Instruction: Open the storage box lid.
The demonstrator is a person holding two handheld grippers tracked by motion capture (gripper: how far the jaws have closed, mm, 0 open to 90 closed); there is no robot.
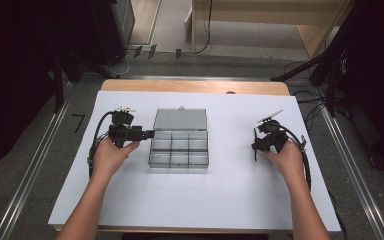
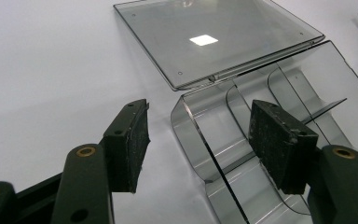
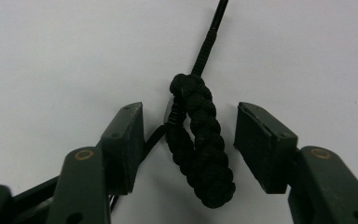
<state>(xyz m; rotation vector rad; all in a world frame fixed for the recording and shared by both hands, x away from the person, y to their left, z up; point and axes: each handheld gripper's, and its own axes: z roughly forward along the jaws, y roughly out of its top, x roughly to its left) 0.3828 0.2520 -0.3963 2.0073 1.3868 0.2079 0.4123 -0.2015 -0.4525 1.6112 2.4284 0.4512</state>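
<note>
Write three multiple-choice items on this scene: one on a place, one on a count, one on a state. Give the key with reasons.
1. Where does the braided cord lie?
A. Inside the box
B. Between the right gripper's pads
C. On the lid

2. How many compartments has the box?
A. Six
B. Four
C. Nine

3. How is the lid?
A. Shut
B. Taken off and set aside
C. Swung open, lying flat behind the box

Key: 1 B, the right gripper view shows the cord between the pads, untouched. 2 A, the high view shows two rows of three. 3 C, the lid lies flat, joined to the box's far edge.
</note>
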